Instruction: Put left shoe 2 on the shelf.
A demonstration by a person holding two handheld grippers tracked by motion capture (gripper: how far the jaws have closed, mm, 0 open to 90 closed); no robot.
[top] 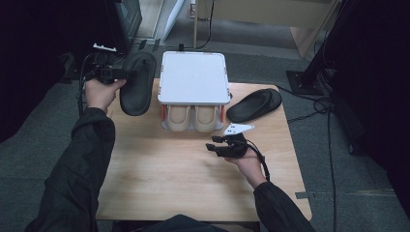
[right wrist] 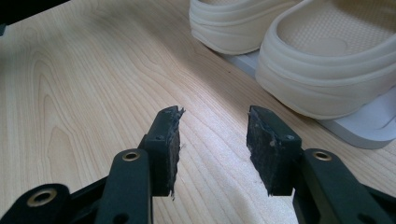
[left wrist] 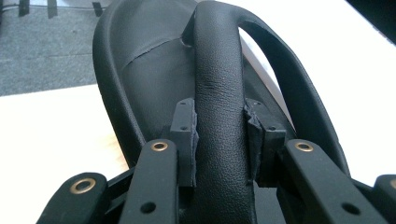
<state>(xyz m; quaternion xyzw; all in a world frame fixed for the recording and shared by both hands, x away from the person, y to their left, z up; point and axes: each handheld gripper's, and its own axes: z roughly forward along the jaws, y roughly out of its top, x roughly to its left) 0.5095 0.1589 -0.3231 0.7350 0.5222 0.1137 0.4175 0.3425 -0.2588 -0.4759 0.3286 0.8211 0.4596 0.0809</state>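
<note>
- You are holding a black slipper (top: 138,83) in your left gripper (top: 117,74), lifted just off the left side of the white shoe rack (top: 194,77), over the far left corner of the worktop (top: 159,164).
- In the left gripper view the jaws are clenching the slipper's strap (left wrist: 219,107), one pad (left wrist: 186,135) pressing on each side of it, so the grasp is looking firm and centred.
- Your right gripper (top: 220,143) is hanging released, just in front of the rack and slightly to its right; its jaws are standing apart with nothing between them, and the right gripper view has bare wood showing under the pads (right wrist: 168,140).
- The second black slipper (top: 255,104) is lying on the worktop, touching or nearly touching the rack's right side.
- A cream pair of slippers (top: 193,117) is already sitting on the rack's lower shelf, toes facing you; its white top (top: 194,72) is carrying nothing.
- Judging from this, you are in the carrying step: one black slipper is picked up and not yet placed, and the rack's top is looking like the likely place for it.
- The next move is calling for you to swing the held slipper rightward over the rack, level its sole, and lower it before loosening the jaws.
- Meanwhile your right gripper is calling for a reach past the rack's right front corner toward the other slipper's strap.
</note>
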